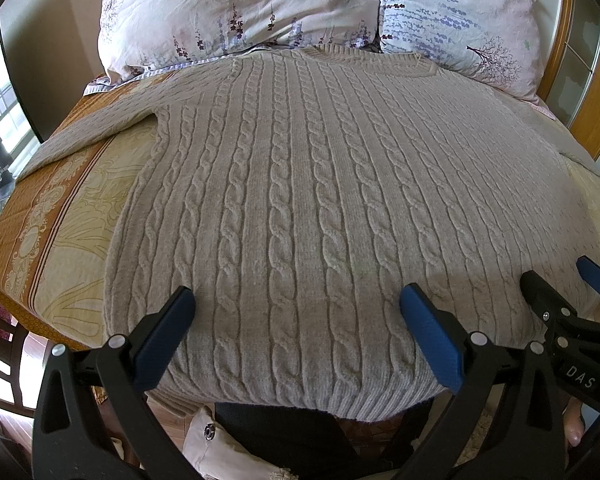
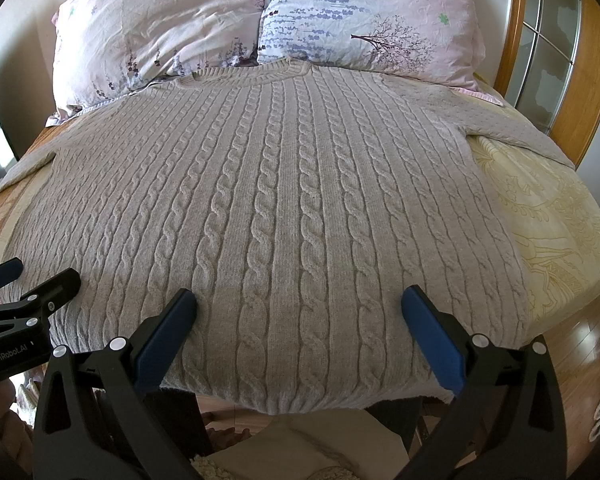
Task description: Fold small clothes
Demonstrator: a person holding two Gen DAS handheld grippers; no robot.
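Observation:
A beige cable-knit sweater [image 1: 308, 200] lies flat on the bed, collar toward the pillows, hem at the near edge; it also shows in the right wrist view [image 2: 284, 208]. Its sleeves spread out to the left [image 1: 100, 128] and right [image 2: 512, 124]. My left gripper [image 1: 298, 300] is open and empty above the hem's left part. My right gripper [image 2: 300, 300] is open and empty above the hem's right part. Each gripper shows in the other's view: the right one [image 1: 560, 280] at the right, the left one [image 2: 40, 272] at the left.
Two floral pillows [image 1: 240, 12] [image 2: 364, 12] lie at the head of the bed. An orange and cream patterned bedspread [image 1: 60, 232] covers the bed. A wooden headboard frame [image 2: 516, 40] stands at the right. A chair [image 1: 8, 352] stands at the lower left.

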